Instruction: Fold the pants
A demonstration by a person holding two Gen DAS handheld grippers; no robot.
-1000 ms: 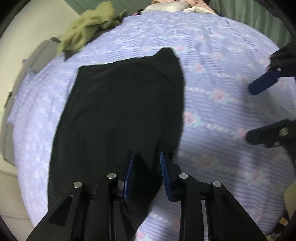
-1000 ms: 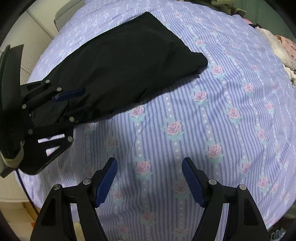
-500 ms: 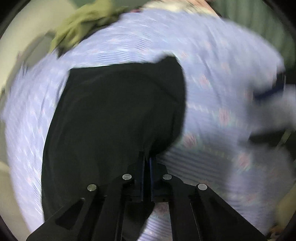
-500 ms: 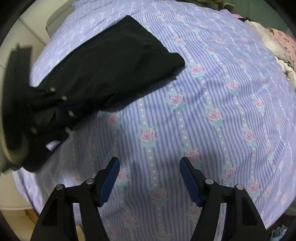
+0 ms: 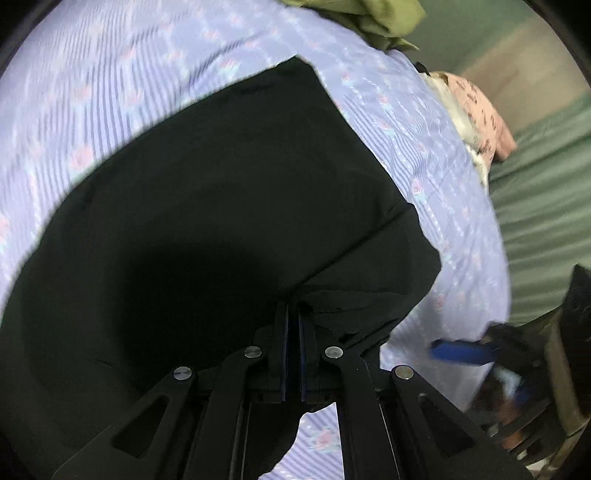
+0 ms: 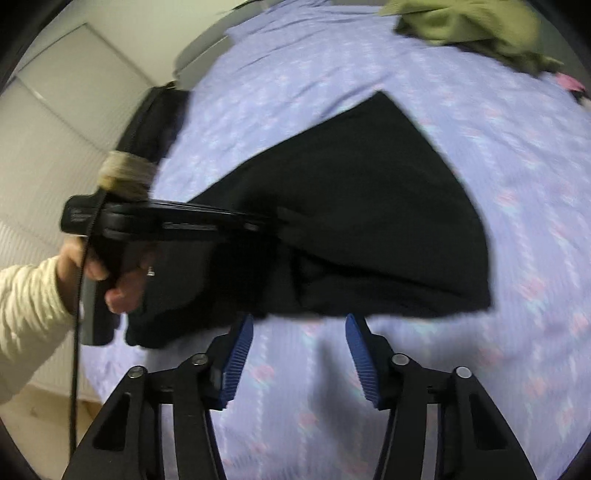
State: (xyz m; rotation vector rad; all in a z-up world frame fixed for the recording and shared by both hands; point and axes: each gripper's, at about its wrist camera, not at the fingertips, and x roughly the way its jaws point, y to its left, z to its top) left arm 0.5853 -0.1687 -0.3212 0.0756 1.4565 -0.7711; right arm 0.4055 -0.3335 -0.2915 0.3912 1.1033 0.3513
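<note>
The left claw [image 5: 292,325] points steeply down at the bed [image 5: 110,92], its blue pads pressed together on a pinch of the black pants [image 5: 207,206]; the cloth bunches and lifts into a ridge right at the fingertips. In the right wrist view the same claw [image 6: 273,221] reaches in from the left edge, lying nearly level across the frame, with a person's hand [image 6: 99,273] wrapped round its grip and a cream sleeve [image 6: 29,314] behind it. A black cable hangs down beside that hand.

The right claw [image 6: 298,332] tilts down toward the bed, its jaws partly apart and just been closing, with nothing between the pads; they stand just at the near edge of the pants without pressing on them. In the left wrist view one blue pad of the right claw [image 5: 461,350] shows near the right edge, blurred.

The pants lie flat on the lavender floral bed sheet, folded into a broad dark shape. In the right wrist view their long axis runs from the held end at the left toward the bed's far right, with one pointed corner aimed at the far edge. The near fold is doubled under, thick along the bottom edge.

An olive-green garment [image 6: 472,26] is heaped at the bed's far edge, well apart from the pants. A pink garment [image 5: 476,110] lies at the bed's right edge.
</note>
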